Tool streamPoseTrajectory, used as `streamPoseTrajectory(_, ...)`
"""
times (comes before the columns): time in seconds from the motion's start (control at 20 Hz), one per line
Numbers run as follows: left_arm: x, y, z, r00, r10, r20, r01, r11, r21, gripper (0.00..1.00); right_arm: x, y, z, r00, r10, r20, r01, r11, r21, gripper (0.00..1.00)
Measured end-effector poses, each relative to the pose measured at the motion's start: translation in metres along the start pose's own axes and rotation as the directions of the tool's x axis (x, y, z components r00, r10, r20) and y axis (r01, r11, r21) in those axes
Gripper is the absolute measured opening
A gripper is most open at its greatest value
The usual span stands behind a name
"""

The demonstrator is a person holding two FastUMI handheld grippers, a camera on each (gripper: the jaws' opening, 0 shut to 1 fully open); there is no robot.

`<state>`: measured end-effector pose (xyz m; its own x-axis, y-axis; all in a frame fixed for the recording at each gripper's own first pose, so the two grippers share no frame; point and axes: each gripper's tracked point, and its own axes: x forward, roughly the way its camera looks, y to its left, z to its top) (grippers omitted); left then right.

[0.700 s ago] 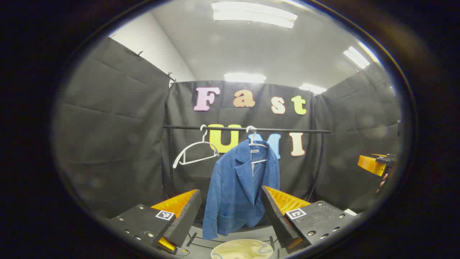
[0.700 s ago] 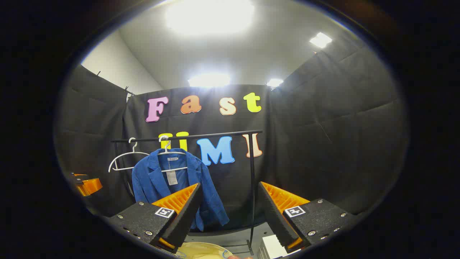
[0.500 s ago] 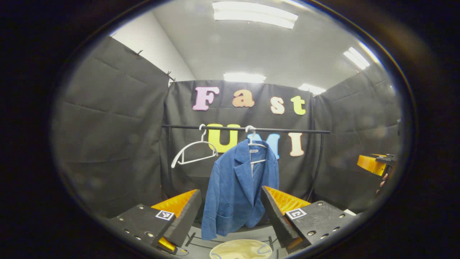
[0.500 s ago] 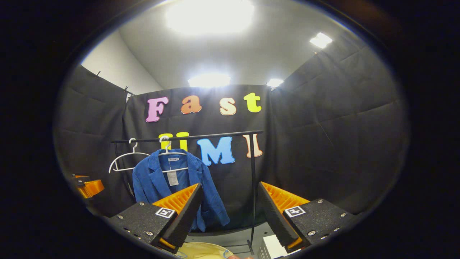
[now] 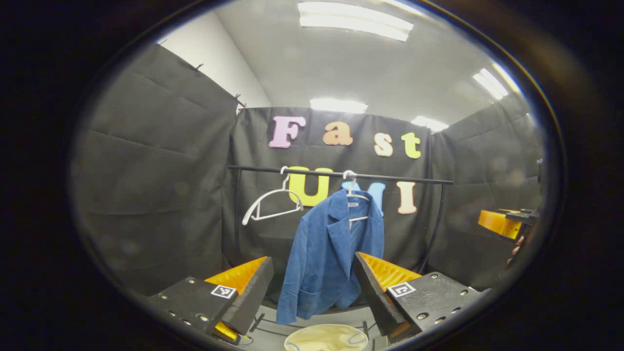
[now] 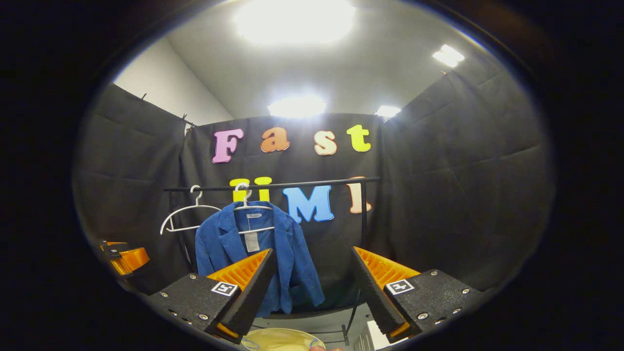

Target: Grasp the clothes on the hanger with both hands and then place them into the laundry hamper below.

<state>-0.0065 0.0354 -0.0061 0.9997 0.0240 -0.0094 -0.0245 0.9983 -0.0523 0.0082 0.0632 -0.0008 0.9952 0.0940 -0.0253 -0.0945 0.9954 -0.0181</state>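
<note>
Both claws, left [image 5: 309,287] and right [image 6: 309,287], are held wide open, empty; the blue jacket [image 5: 331,258] is hung dead ahead of the left one.

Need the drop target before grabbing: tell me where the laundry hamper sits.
The laundry hamper sits at the bottom of the left gripper view, below the blue jacket hanging on the rail, between the left gripper fingers.
</note>
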Motion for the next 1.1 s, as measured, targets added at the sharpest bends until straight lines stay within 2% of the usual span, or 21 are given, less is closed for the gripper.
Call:
streamPoseTrajectory(0.25, 0.001, 0.01, -0.006, 1.0, 0.017, -0.011, -0.018, 0.999, -0.042, 0.96, 0.017, 0.016, -0.001, 0.999, 0.046, -0.02, -0.046, 0.999, 0.008, 0.94)
streamPoseTrajectory(0.5, 0.018, 0.0, -0.008, 0.999, 0.025, -0.023, -0.026, 1.0, -0.012, 0.96, 0.054, 0.03, -0.012, 0.994, 0.094, -0.056, -0.092, 0.995, 0.034, 0.94)
streamPoseTrajectory(0.75, 0.065, -0.027, -0.015, 0.998, 0.044, -0.035, -0.045, 0.998, -0.038, 0.96, 0.114, 0.029, -0.017, 0.989, 0.142, -0.042, -0.139, 0.988, 0.071, 0.94)
streamPoseTrajectory(1.1, 0.157, -0.072, -0.022, 0.994, 0.088, -0.059, -0.09, 0.996, -0.031, 0.96, 0.208, 0.022, -0.051, 0.971, 0.215, -0.106, -0.202, 0.972, 0.124, 0.94)
